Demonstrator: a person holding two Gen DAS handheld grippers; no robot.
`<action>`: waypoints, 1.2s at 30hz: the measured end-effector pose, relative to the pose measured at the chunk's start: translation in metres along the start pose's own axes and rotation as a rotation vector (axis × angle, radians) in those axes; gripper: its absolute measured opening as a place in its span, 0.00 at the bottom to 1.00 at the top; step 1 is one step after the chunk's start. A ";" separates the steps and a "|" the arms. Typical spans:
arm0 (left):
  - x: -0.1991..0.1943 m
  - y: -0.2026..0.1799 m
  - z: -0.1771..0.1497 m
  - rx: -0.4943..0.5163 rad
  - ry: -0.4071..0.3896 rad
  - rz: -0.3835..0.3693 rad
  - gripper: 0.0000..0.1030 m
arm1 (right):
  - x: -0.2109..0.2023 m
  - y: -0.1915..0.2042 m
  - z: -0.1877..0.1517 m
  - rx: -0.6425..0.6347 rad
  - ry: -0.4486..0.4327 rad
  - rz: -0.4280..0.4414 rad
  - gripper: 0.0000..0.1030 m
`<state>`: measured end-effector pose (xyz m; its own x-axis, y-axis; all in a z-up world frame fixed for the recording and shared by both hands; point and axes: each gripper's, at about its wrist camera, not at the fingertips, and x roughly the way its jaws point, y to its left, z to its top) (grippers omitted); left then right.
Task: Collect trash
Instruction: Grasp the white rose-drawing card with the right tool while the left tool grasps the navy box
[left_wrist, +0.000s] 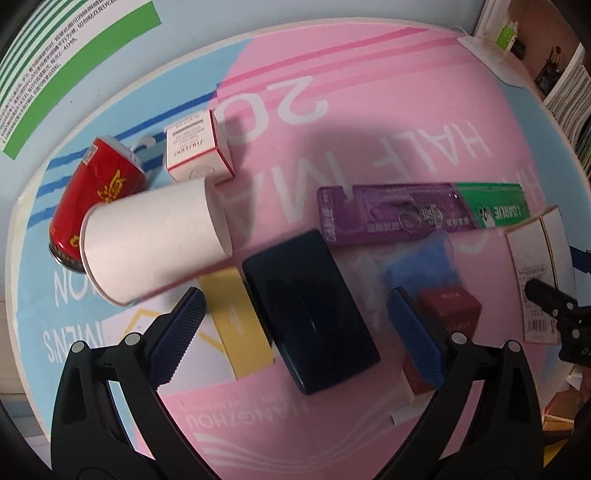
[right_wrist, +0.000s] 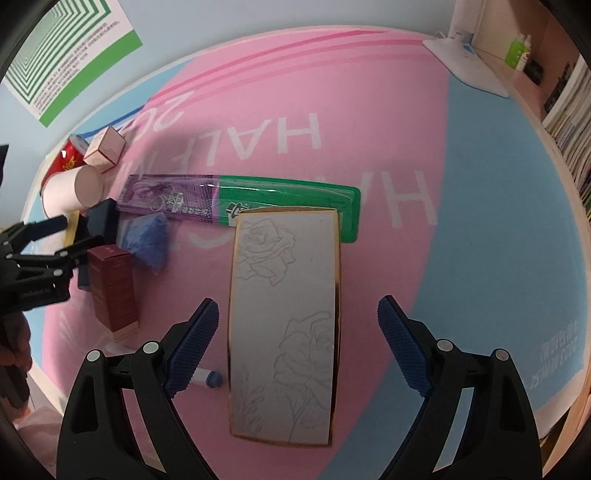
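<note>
boxes (left_wrist: 199, 151): 5 | cup (left_wrist: 155, 243): 1 (on its side) | can (left_wrist: 96, 192): 1

On the mat (left_wrist: 369, 122), the can (left_wrist: 98, 192) lies far left, with the cup (left_wrist: 155, 240) on its side just right of it. A small box (left_wrist: 197, 151) sits behind them. The toothpaste pack (right_wrist: 240, 201) lies across the middle (its right end under the card (right_wrist: 284, 325)).
</note>
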<state>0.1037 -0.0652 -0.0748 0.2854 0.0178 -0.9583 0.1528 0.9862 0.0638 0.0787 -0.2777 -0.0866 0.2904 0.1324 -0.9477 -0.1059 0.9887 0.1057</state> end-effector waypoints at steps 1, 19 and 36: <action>0.000 0.000 0.001 -0.005 0.003 0.002 0.90 | 0.002 -0.001 0.001 -0.001 0.002 -0.002 0.84; -0.006 -0.015 -0.002 -0.017 0.019 -0.055 0.36 | 0.015 -0.003 0.002 -0.038 0.025 0.000 0.73; 0.030 -0.020 -0.007 -0.053 0.092 -0.048 0.79 | 0.016 -0.004 0.001 -0.047 0.027 0.013 0.69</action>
<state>0.1024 -0.0835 -0.1064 0.1900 -0.0171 -0.9816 0.1131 0.9936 0.0046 0.0846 -0.2793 -0.1014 0.2631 0.1425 -0.9542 -0.1539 0.9826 0.1043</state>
